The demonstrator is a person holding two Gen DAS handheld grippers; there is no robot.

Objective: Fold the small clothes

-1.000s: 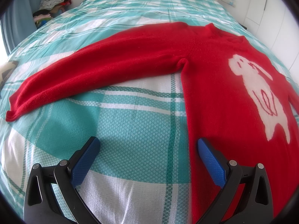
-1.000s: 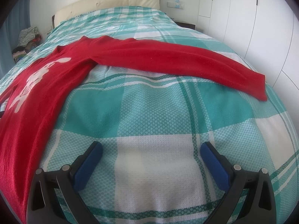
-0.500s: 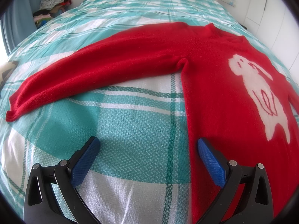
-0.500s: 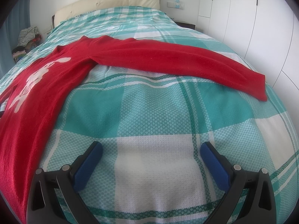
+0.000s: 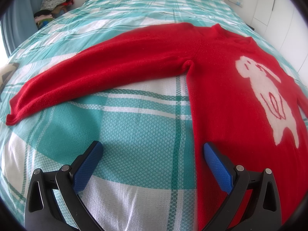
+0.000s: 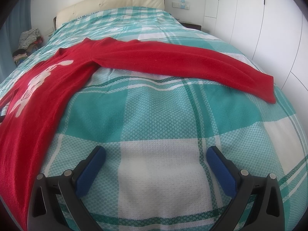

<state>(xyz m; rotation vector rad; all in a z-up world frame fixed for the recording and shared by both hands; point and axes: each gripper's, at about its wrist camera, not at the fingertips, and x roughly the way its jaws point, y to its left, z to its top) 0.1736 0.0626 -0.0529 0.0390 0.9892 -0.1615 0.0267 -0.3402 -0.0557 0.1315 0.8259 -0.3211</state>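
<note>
1. Nearest to us, the left gripper [image 5: 153, 154] and the right gripper [image 6: 156, 158] hang over the bed [image 6: 163, 182], jaws wide and empty.
2. The red sweater [image 5: 221, 88] lies flat on the bed, front up, sleeves spread.
3. We judge the knit soft, light and limp; it will sag and stretch.
4. We would pinch a cuff [image 5: 13, 117] or the hem, not the middle.

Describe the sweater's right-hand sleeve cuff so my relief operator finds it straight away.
Start at the bed's teal-and-white checked cover, where a red sweater lies spread flat. Follow the sleeve stretching toward the white wardrobe side; the cuff is its squared-off end. It lies apart from the open right gripper.
</note>
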